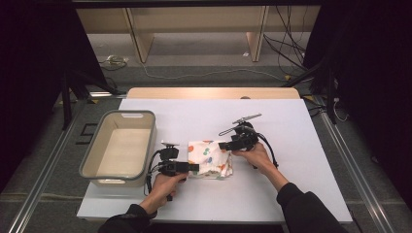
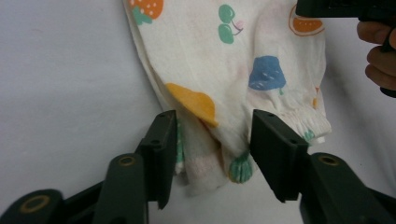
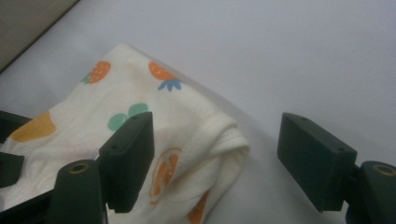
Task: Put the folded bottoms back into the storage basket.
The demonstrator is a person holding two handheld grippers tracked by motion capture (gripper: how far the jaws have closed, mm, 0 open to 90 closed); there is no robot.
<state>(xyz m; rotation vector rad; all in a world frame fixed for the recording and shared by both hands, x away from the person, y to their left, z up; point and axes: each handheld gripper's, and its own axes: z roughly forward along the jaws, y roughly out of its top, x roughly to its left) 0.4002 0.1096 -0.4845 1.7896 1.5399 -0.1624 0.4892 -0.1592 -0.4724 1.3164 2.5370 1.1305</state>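
One white worktop (image 1: 291, 145) on a grey floor; one beige tub (image 1: 119, 148) at nine o'clock; one folded fruit-print cloth (image 1: 210, 159) at centre. Two hand-held grippers: left hand-held gripper (image 1: 195, 167) open astride its edge, right hand-held gripper (image 1: 222, 145) wide open, empty.

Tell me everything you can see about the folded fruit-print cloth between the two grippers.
The cloth is a small cream garment of soft knit-looking fabric, printed with strawberries, cherries, oranges and a blue shape. It lies folded on the white table, right of the grey bin. One edge is gathered with elastic, another has a stitched hem. The left gripper has its open jaws around a bunched corner; the right gripper stands open over the opposite folded edge.
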